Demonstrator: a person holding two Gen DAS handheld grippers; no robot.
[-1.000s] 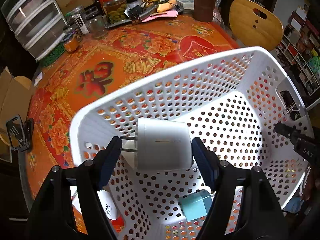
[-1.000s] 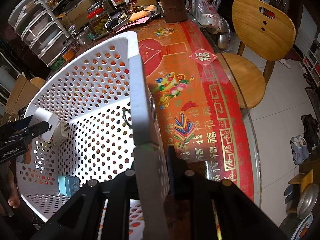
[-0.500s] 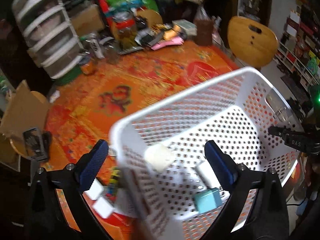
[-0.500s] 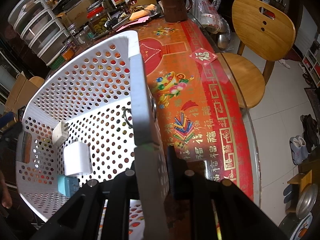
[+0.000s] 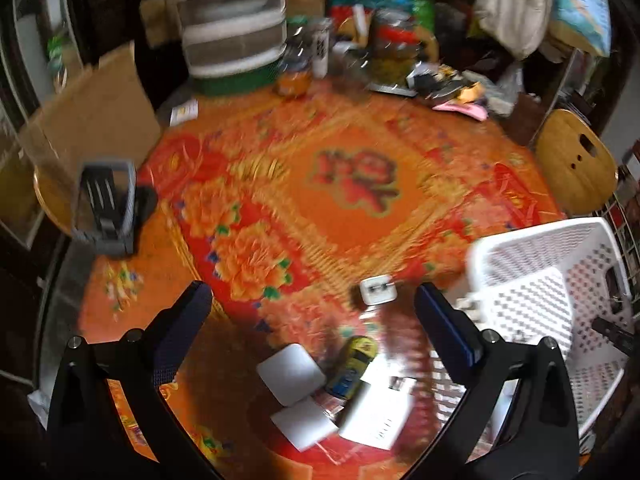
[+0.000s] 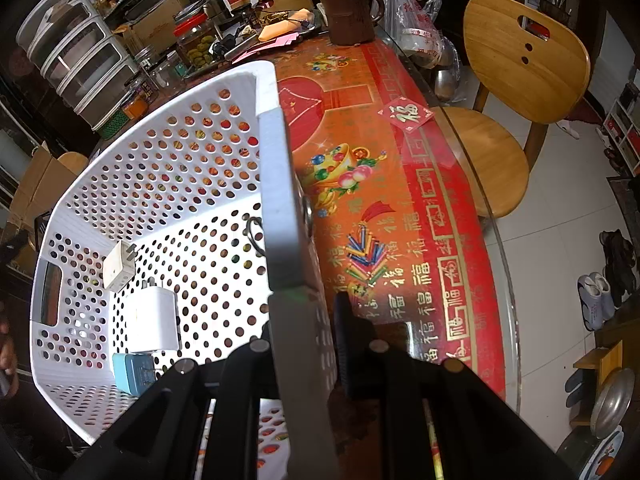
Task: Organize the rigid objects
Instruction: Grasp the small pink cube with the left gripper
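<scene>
Your left tool [image 5: 312, 314] gapes wide and empty above the loose chargers [image 5: 294, 374] on the counter [image 5: 248, 200], ready to pick, while your right tool [image 6: 304, 328] pinches the basket [image 6: 276, 184] rim, steadying it for drops.

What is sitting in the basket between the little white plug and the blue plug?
In the right wrist view, a bigger white charger lies between the small white plug and the blue plug inside the white basket.
</scene>
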